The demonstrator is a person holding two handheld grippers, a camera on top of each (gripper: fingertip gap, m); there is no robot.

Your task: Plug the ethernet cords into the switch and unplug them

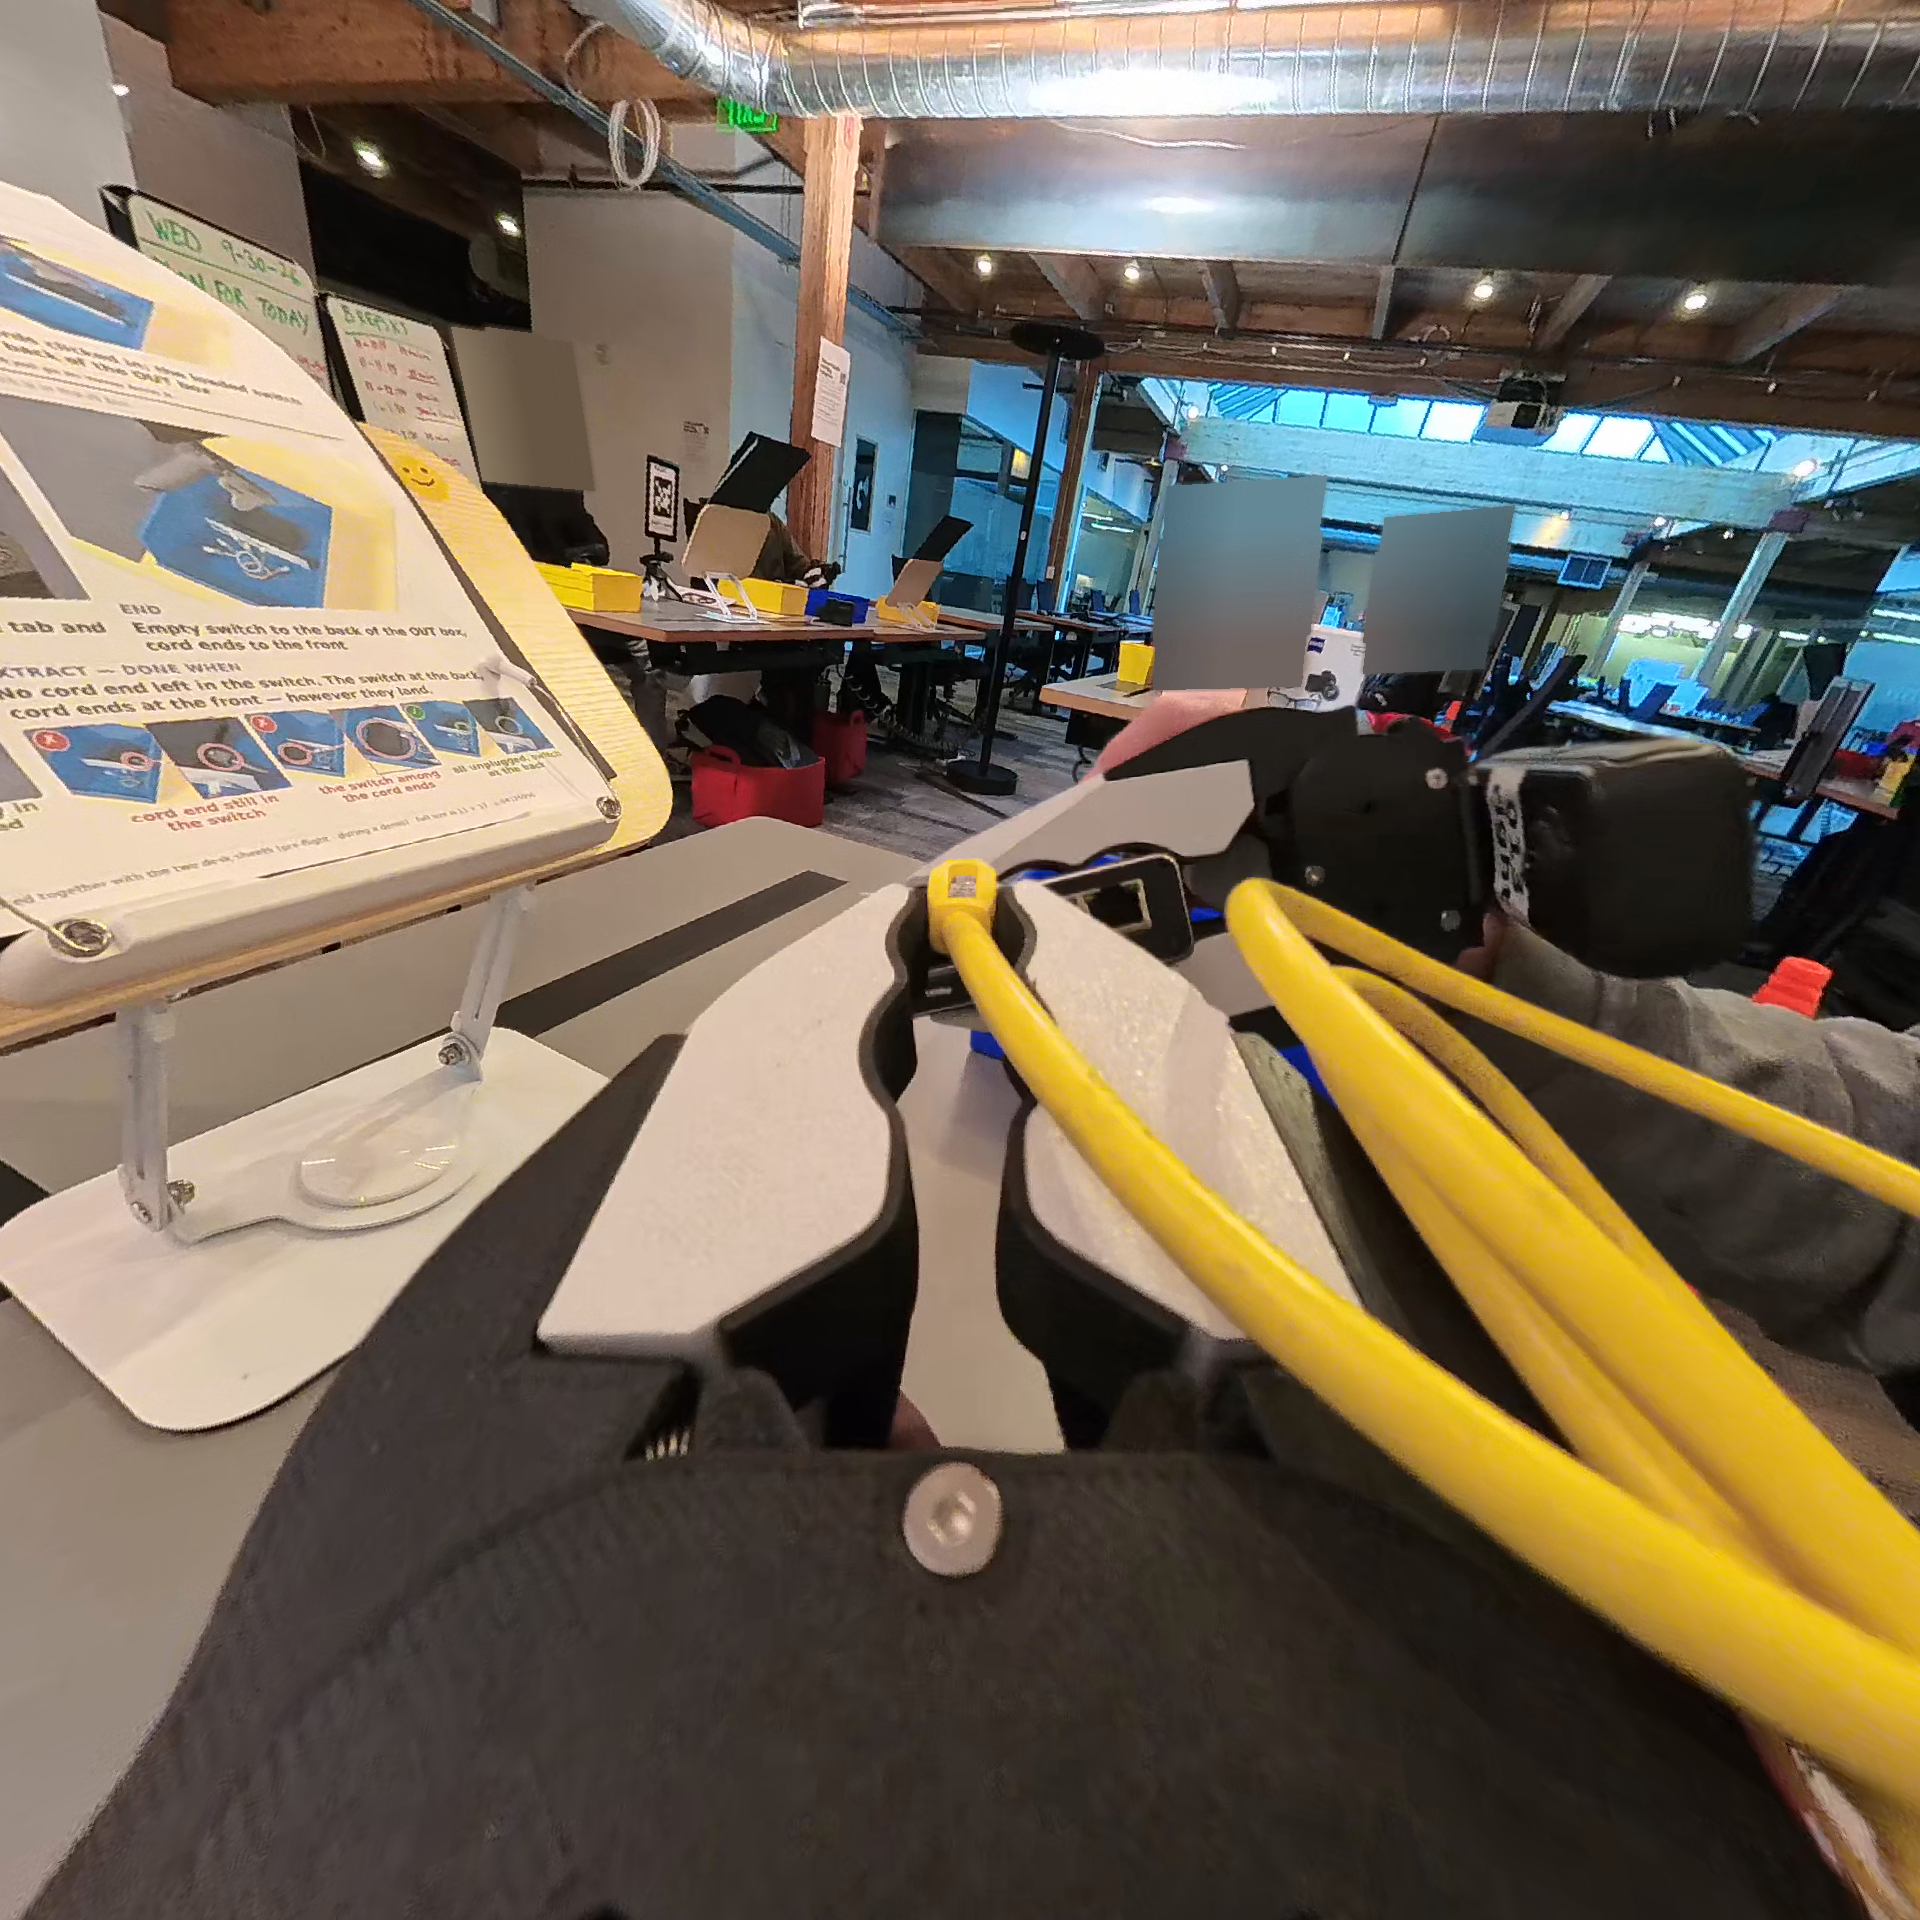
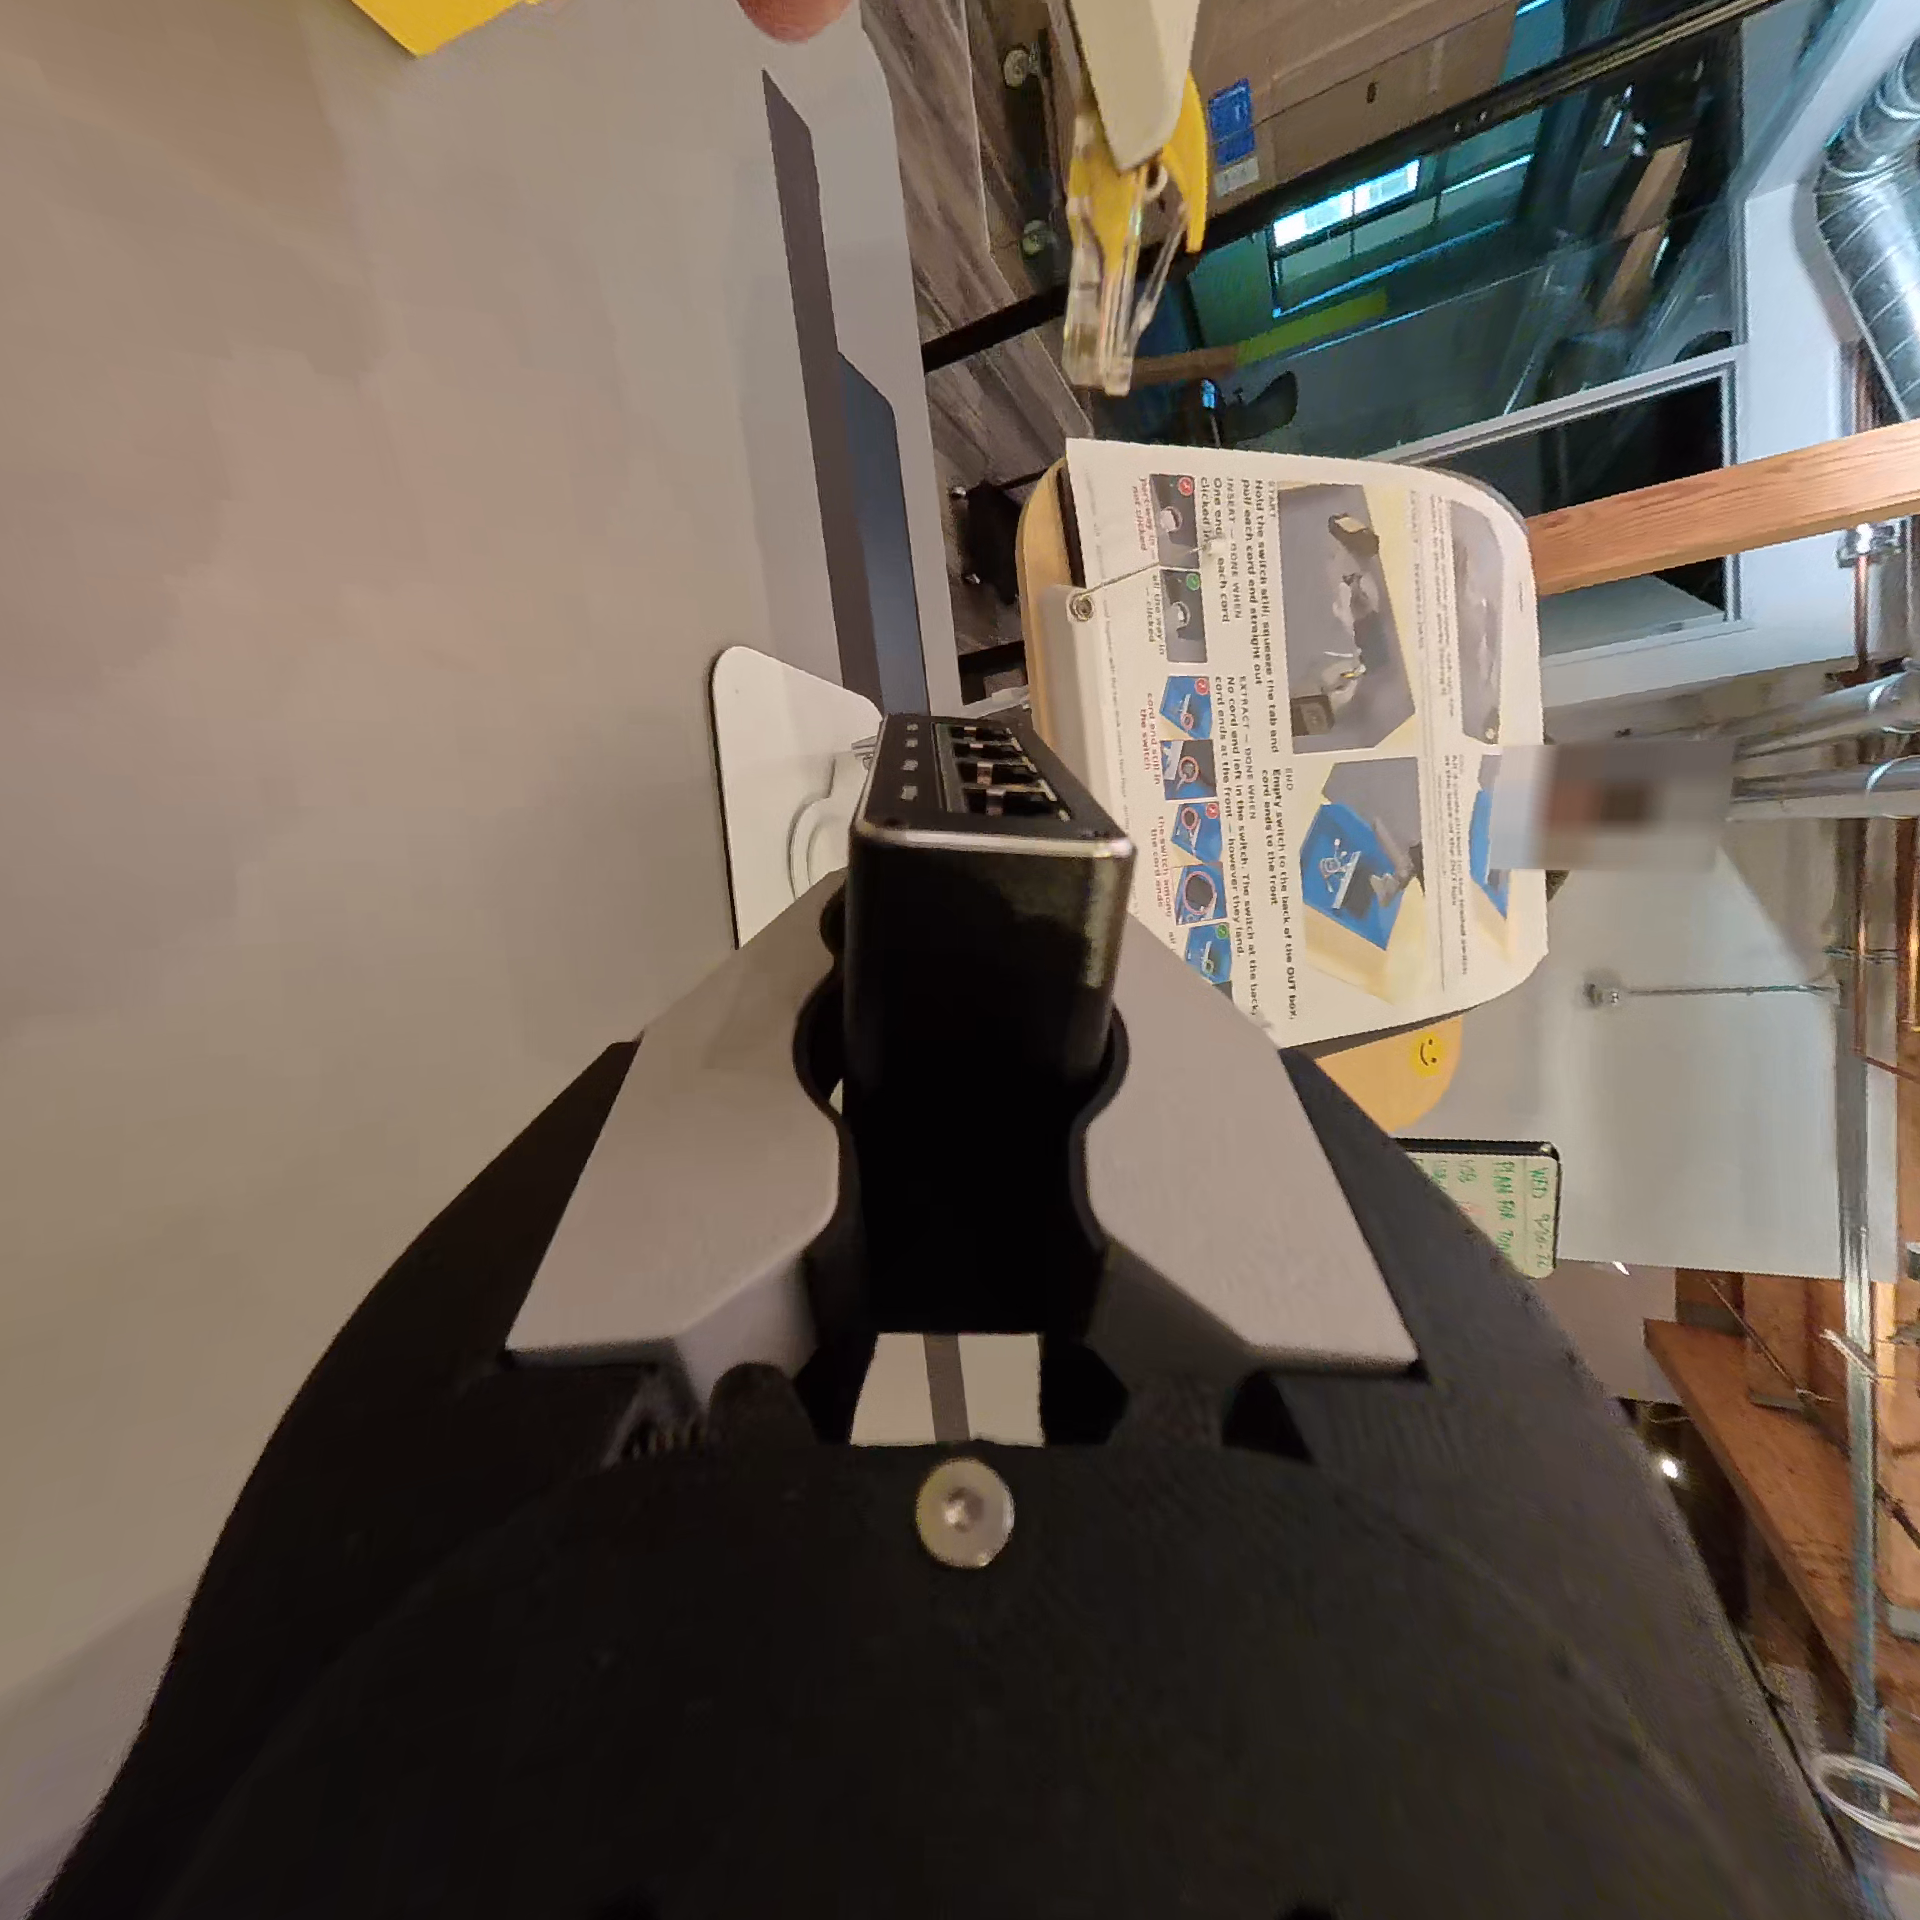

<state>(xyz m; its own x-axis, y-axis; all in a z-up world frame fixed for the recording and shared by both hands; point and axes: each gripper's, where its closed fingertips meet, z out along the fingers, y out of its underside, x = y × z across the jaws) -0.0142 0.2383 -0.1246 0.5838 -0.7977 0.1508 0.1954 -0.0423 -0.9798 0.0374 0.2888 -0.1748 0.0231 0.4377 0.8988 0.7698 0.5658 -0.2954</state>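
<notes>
My left gripper (image 1: 961,920) is shut on the plug (image 1: 961,891) of a yellow ethernet cord (image 1: 1455,1299), whose loops hang to the right over the gripper body. My right gripper (image 2: 977,940) is shut on a black switch (image 2: 977,1039), held in the air with its row of ports (image 2: 992,774) facing away; the visible ports look empty. In the left wrist view the switch (image 1: 1127,909) sits just right of the plug, held by the right gripper (image 1: 1164,831). In the right wrist view the clear-tipped plug (image 2: 1107,301) hangs apart from the switch.
An instruction sheet on a white stand (image 1: 260,623) stands at the left on the grey table (image 1: 675,935); it also shows in the right wrist view (image 2: 1299,727). A blue box (image 1: 987,1042) lies below the grippers. A grey sleeve (image 1: 1662,1091) is at the right.
</notes>
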